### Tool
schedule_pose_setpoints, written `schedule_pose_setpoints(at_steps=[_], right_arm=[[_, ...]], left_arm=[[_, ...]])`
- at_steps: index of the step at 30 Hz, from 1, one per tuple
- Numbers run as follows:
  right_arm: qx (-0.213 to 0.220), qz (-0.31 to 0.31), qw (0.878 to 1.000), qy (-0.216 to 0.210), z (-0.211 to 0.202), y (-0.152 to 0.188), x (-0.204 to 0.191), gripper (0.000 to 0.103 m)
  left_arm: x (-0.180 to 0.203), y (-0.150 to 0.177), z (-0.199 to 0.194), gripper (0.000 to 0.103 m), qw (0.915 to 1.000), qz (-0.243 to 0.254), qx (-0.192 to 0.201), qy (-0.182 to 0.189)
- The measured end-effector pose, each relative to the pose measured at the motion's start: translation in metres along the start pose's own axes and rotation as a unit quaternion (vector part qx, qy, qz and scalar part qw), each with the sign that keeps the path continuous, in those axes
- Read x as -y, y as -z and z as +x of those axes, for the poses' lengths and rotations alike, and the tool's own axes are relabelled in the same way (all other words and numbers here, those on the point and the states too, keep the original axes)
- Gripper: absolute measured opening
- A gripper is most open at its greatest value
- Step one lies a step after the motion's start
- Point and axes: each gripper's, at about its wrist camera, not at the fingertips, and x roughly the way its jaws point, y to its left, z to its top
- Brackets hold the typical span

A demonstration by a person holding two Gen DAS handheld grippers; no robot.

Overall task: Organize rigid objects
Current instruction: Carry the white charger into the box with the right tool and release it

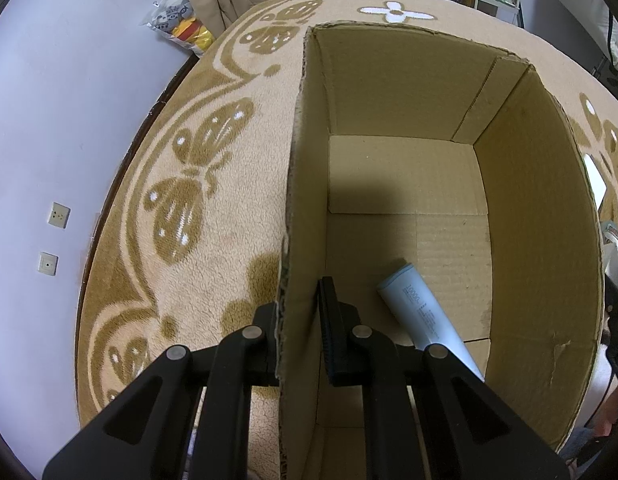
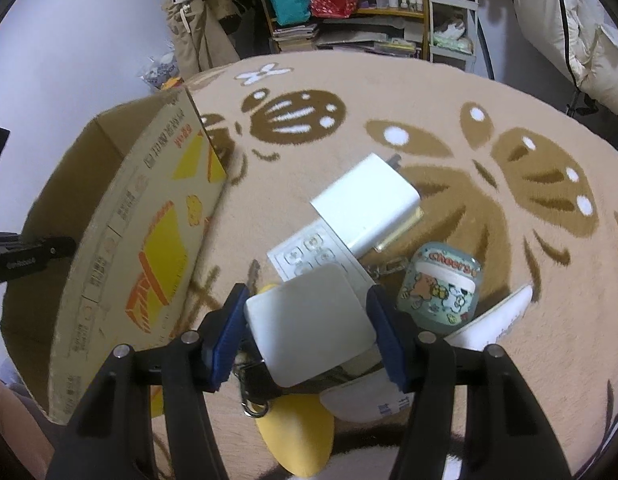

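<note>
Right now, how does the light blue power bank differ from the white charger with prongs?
The power bank is a light blue cylinder lying inside the cardboard box; the white charger is a blocky plug resting outside on the blanket, stacked on other items. Neither is gripped.

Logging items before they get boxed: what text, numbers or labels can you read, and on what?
"10000": on the pale blue power bank lying in the cardboard box; the finer print beside it is too small.
"cheers": on the cartoon earbud case on the rug.
Red and black print on the box's outer wall: too blurred to read.
Small label on the white item below the right gripper: unreadable.
</note>
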Motion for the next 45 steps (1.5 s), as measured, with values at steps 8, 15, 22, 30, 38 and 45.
schedule_pose_setpoints(at_steps=[8,15,22,30,38,45], right_arm=[[0.033,-0.014,0.999,-0.019,-0.015,-0.027,-0.021,0.064],[0.064,-0.044,0.996,-0.042,-0.025,-0.060,-0.057,0.064],[0.087,-0.067,0.992,-0.063,-0.032,-0.082,-0.089,0.064],[0.086,-0.067,0.990,-0.089,-0.024,-0.087,-0.109,0.064],[0.074,-0.070,0.990,-0.097,-0.008,-0.081,-0.114,0.064],[0.068,-0.079,0.991,-0.089,-0.002,-0.081,-0.123,0.064]], left_arm=[[0.000,0.000,0.000,0.012,1.0000,0.001,0.000,-0.001],[0.000,0.000,0.000,0.012,1.0000,0.001,0.001,-0.001],[0.001,0.000,0.001,0.012,1.0000,0.000,0.000,0.000],[0.001,0.000,0.001,0.012,1.0000,-0.001,-0.001,0.002],[0.001,0.000,0.002,0.012,1.0000,-0.001,-0.001,0.001],[-0.002,0.001,0.002,0.012,1.0000,-0.004,-0.001,0.005]])
